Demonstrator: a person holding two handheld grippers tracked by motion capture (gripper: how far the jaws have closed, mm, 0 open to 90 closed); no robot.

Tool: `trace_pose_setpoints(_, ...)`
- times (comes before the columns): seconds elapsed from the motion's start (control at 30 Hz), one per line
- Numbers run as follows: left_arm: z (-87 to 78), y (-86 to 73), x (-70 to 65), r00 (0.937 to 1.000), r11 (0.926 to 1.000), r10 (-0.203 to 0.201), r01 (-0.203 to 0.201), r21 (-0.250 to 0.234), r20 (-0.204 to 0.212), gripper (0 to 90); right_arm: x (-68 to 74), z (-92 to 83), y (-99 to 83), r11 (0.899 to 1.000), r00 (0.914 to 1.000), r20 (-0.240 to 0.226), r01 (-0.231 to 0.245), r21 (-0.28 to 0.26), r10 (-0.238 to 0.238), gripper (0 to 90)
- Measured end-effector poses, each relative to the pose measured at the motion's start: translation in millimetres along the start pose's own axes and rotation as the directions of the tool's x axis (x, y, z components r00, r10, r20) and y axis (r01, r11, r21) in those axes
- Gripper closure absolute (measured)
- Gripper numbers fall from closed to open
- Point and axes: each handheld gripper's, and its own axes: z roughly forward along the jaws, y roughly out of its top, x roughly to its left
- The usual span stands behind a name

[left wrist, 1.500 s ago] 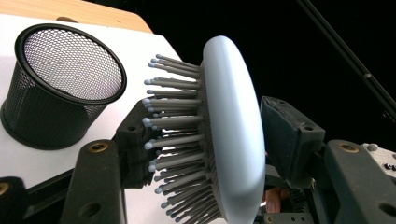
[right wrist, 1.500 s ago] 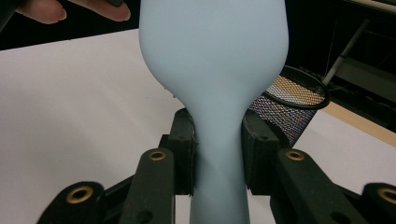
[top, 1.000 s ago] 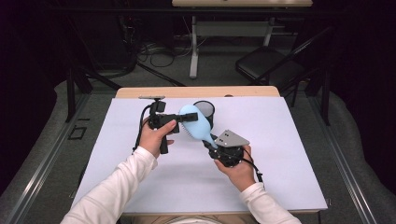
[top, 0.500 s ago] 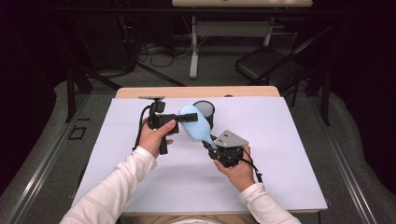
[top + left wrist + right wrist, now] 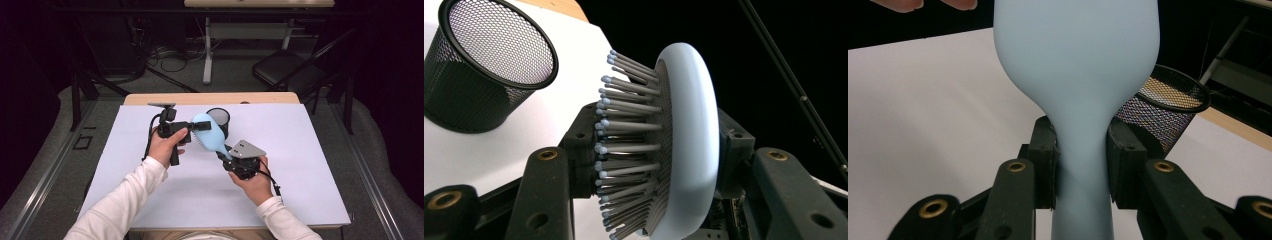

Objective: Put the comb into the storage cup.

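Now both tongs grasp the pale blue plastic paddle hairbrush [image 5: 207,134]: left tongs [image 5: 192,131] freshly closed on its head, right tongs [image 5: 225,154] on its handle; before releasing, confirm the left grip, keeping bristles clear of the black mesh cup [image 5: 218,119].

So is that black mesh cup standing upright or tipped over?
Upright: the mesh cup stands on its base on the white table, its open rim facing up.

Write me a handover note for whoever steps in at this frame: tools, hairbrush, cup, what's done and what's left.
Left tool: its jaws have just been closing and now clamp the head of the light blue hairbrush, one pad against the bristles, one on the back.
Right tool: shut on the brush's handle neck.
Brush held in the air between both tools, beside the black mesh cup on the white table.
Done: both grips on.
Left, probably: hand over to one tool, then place the brush in the cup.
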Motion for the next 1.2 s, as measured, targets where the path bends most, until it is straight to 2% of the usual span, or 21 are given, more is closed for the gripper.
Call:
trace_pose_setpoints(0.37, -0.1, 0.2, -0.4, 0.9999, 0.9999, -0.016, 0.016, 0.003, 0.003, 49.8, 0.4, 0.1, -0.3, 1.0, 1.0, -0.001, -0.006, -0.001, 0.006, 69.1)
trace_pose_setpoints(0.53, 0.0, 1.2, -2.4, 0.9999, 0.9998, -0.015, 0.015, 0.011, -0.004, 50.1, 0.2, 0.2, -0.3, 1.0, 0.9999, -0.006, -0.012, -0.005, 0.012, 69.0)
trace_pose_setpoints(1.0, 1.8, 4.1, -5.7, 0.9986, 0.9985, -0.048, 0.048, 0.025, -0.024, 50.6, -0.6, 0.1, -0.4, 1.0, 0.9996, -0.006, -0.028, -0.012, 0.028, 67.5)
trace_pose_setpoints(1.07, 2.2, 4.6, -5.3, 0.9991, 0.999, -0.035, 0.036, 0.028, -0.025, 50.6, -0.7, 0.1, -0.4, 0.999, 0.9996, -0.004, -0.03, -0.013, 0.03, 67.1)
trace_pose_setpoints(1.2, 3.5, 4.7, -5.1, 0.9983, 0.9982, -0.05, 0.051, 0.032, -0.029, 50.7, -0.9, 0.3, -0.6, 0.999, 0.9995, -0.004, -0.031, -0.011, 0.031, 66.3)
